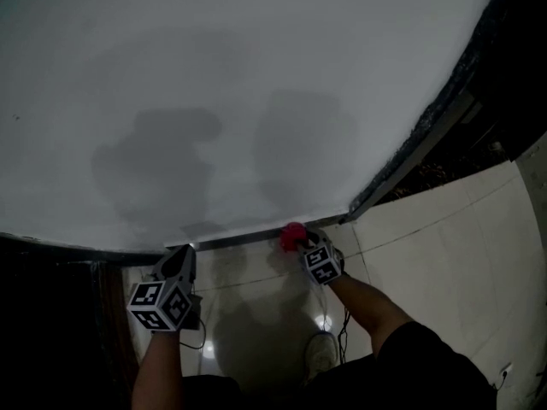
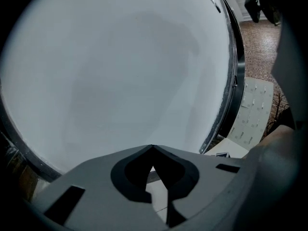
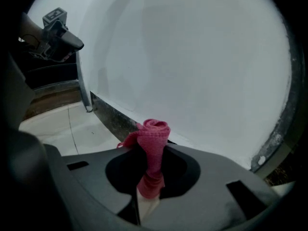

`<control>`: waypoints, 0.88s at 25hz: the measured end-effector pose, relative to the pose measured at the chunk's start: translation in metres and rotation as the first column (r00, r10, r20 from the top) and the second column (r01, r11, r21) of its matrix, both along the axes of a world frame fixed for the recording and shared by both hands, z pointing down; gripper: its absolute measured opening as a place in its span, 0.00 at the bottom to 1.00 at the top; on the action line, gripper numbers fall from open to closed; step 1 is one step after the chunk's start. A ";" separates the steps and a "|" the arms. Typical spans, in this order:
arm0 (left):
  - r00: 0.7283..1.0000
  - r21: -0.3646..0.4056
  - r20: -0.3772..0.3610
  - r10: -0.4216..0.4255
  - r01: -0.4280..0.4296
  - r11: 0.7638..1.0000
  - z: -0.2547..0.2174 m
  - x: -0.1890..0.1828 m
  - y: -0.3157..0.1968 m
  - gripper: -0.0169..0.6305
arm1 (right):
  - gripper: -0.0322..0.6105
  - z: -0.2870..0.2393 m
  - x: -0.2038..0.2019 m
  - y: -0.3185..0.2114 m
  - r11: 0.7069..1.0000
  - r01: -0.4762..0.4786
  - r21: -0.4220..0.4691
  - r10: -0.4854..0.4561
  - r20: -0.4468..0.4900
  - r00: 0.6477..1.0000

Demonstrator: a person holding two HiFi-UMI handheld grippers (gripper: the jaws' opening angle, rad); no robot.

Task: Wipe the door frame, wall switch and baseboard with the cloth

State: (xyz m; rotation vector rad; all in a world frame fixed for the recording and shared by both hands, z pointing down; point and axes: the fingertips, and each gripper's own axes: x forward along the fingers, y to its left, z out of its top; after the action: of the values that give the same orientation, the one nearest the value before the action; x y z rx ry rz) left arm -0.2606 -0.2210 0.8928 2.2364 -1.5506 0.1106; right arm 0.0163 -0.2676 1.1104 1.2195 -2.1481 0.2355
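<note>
Cloth (image 3: 153, 137), pink, bunched: clamped in right gripper (image 1: 306, 246), tip at baseboard (image 1: 231, 241) below wall (image 1: 256, 101). Left gripper (image 2: 153, 153): jaws closed on nothing, idle alongside. Rec.: press firmly, drag along strip w/ level strokes.

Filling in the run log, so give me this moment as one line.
right gripper: shut on bunched pink cloth, at dark baseboard strip below white wall | left gripper: shut, empty

Pink cloth (image 3: 153, 143) of coarse woven fabric, smooth matt white wall (image 1: 256, 84), glossy floor tiles (image 1: 427, 237), scuffed dark baseboard (image 3: 113, 119)
</note>
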 end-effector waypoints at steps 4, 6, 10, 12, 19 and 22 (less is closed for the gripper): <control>0.999 -0.020 0.015 0.047 -0.047 0.999 0.009 0.031 -0.006 0.02 | 0.13 0.007 0.026 0.000 0.998 -0.056 -0.003 0.056 -0.013 0.998; 0.997 -0.032 0.024 0.076 -0.075 0.997 0.014 0.047 -0.008 0.02 | 0.13 0.011 0.037 -0.001 0.997 -0.082 -0.007 0.082 -0.025 0.996; 0.990 -0.043 0.043 0.132 -0.130 0.991 0.018 0.072 -0.008 0.02 | 0.13 0.011 0.054 -0.004 0.993 -0.116 -0.003 0.115 -0.045 0.992; 0.988 -0.040 0.050 0.148 -0.146 0.988 0.017 0.079 -0.009 0.02 | 0.13 0.011 0.063 -0.007 0.991 -0.135 0.000 0.135 -0.047 0.990; 0.997 -0.068 0.000 0.081 -0.081 0.994 0.024 0.058 -0.013 0.02 | 0.13 0.015 0.089 -0.011 0.982 -0.187 0.004 0.187 -0.074 0.980; 0.998 -0.091 -0.058 0.015 -0.021 0.996 0.027 0.044 -0.017 0.02 | 0.13 0.015 0.099 -0.013 0.978 -0.207 0.016 0.208 -0.087 0.974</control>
State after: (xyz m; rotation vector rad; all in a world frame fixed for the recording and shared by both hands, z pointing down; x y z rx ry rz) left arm -0.2164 -0.2378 0.9199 2.1640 -1.4661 0.1194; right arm 0.1150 -0.2811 1.1256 1.4329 -1.9482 0.2593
